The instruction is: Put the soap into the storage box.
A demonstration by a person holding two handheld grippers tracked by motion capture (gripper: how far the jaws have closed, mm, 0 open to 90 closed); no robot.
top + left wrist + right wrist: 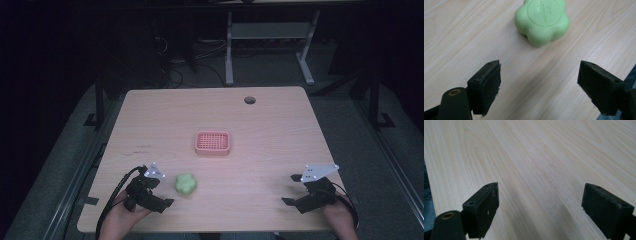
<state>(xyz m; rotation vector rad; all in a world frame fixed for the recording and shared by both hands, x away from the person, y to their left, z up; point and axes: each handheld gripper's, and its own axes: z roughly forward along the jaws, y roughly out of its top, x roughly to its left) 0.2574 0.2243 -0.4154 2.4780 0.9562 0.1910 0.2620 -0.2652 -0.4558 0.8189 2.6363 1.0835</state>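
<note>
pale green flower-shaped soap bar (pixel 185 184) lies lower left of centre in the high view, on the light wooden table (pixel 270 135). left gripper (pixel 159 196) just left of it, jaws spread wide, holding nothing; soap near, not touching. right gripper (pixel 292 190) lower right, jaws wide apart, empty, over bare wood. pink slotted plastic soap dish (pixel 212 142) at centre.

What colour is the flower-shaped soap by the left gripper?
Light green; the flower-shaped soap bar shows best in the left gripper view.
</note>
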